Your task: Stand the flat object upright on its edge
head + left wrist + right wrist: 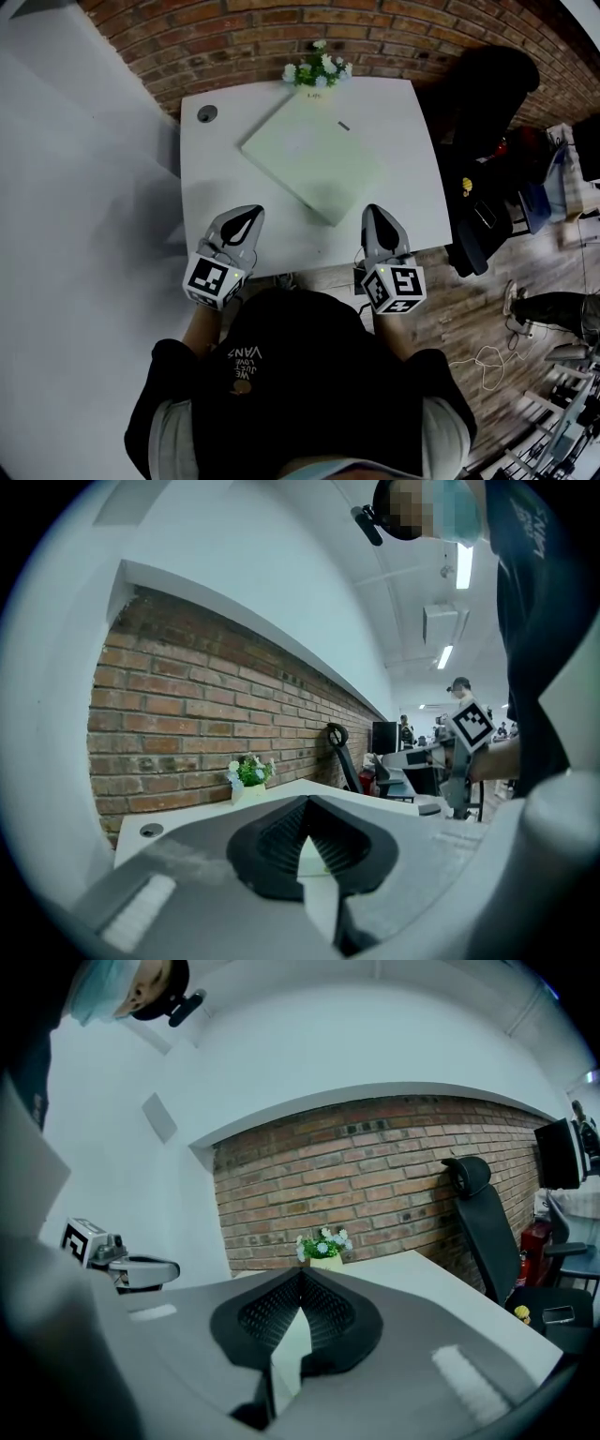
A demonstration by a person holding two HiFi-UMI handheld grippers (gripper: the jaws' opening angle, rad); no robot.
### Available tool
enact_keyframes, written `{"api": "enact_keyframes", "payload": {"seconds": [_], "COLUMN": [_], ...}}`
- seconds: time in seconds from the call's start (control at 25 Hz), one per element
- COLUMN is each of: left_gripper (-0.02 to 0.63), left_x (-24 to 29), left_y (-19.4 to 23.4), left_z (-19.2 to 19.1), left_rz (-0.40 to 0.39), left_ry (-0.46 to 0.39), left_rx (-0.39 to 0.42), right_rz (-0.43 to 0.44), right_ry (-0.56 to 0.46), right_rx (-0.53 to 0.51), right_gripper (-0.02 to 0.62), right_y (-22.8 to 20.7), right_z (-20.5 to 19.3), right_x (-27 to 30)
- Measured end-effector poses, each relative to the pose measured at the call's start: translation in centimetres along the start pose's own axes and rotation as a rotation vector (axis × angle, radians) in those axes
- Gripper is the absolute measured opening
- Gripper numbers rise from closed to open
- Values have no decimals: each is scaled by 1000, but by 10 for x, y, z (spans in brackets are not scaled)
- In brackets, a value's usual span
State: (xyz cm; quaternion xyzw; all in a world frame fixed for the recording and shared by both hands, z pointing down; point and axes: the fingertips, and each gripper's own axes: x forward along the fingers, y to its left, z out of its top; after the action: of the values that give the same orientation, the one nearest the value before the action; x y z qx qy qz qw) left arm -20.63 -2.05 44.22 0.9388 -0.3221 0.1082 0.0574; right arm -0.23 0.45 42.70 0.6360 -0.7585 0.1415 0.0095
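A pale green flat square object (313, 155) lies flat on the white table (216, 178), turned like a diamond, its near corner pointing between my two grippers. My left gripper (247, 215) hovers over the table's near left part, jaws shut with nothing in them. My right gripper (372, 212) is at the near right, just beside the object's near corner, also shut and empty. In the left gripper view the left gripper (307, 801) tips meet, and a sliver of the pale object (312, 860) shows through them. The right gripper (300, 1272) tips touch in the right gripper view.
A small pot of white flowers (318, 71) stands at the table's far edge against the brick wall (281, 37). A round cable hole (207, 113) sits at the far left corner. A black office chair (487, 103) and clutter stand to the right of the table.
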Motion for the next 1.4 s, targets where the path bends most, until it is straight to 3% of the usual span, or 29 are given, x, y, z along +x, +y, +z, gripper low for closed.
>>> {"api": "enact_keyframes", "payload": {"seconds": [0.2,0.52,1.12,1.4], "left_gripper": [0,0,0,0], "left_x": [4,10,44,66], "left_y": [14,20,17,6], "left_z": [2,-2,-6,-6], "left_rz": [-51,-16,263,367], "left_ry": [-20,-30,-19,-23], "left_rx": [27,2,-178,-194], "right_rz": [-33,11,279,389], "right_ry": [2,12,112,155], "right_rx": [6,-17,-121,-166], "right_gripper": [0,0,0,2], "right_y": [5,-2,-46,-70], "right_z": [-1,0,14,19], "right_x": [8,24,92,117]}}
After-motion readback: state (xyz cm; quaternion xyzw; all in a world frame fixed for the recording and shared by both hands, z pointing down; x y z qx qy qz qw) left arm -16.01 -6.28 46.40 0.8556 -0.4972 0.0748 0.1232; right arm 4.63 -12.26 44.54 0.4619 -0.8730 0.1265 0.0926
